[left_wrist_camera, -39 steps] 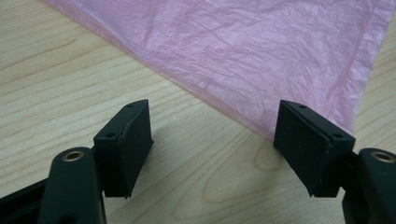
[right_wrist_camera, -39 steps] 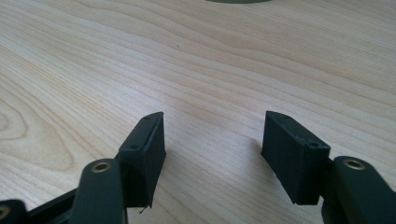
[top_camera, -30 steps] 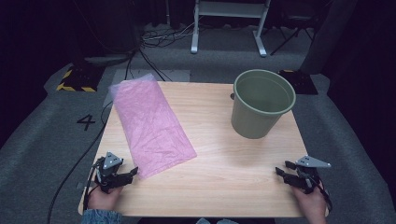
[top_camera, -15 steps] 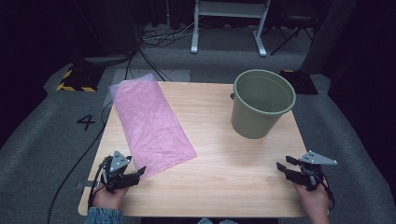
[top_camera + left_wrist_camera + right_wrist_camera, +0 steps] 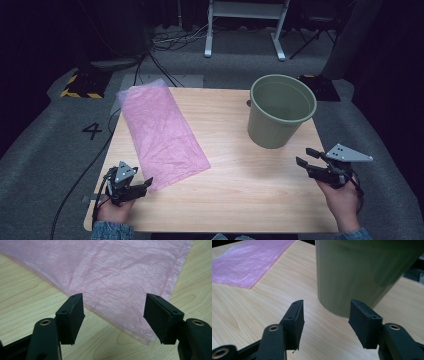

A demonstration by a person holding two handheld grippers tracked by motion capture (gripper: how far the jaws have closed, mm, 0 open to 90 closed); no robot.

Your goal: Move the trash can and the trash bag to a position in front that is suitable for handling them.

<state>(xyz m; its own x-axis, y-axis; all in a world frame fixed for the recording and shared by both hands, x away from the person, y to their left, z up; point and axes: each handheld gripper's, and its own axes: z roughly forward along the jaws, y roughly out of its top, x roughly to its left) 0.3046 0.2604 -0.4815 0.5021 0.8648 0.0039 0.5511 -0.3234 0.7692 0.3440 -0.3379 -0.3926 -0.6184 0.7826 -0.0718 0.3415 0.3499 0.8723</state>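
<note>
Left gripper: jaws spread wide, low at the near corner of the pink plastic bag; contact probably none, hard to judge. Bag lies flat on the left half of the tabletop. Green bucket upright, far right. Right gripper: jaws apart, empty, facing the bucket.
</note>
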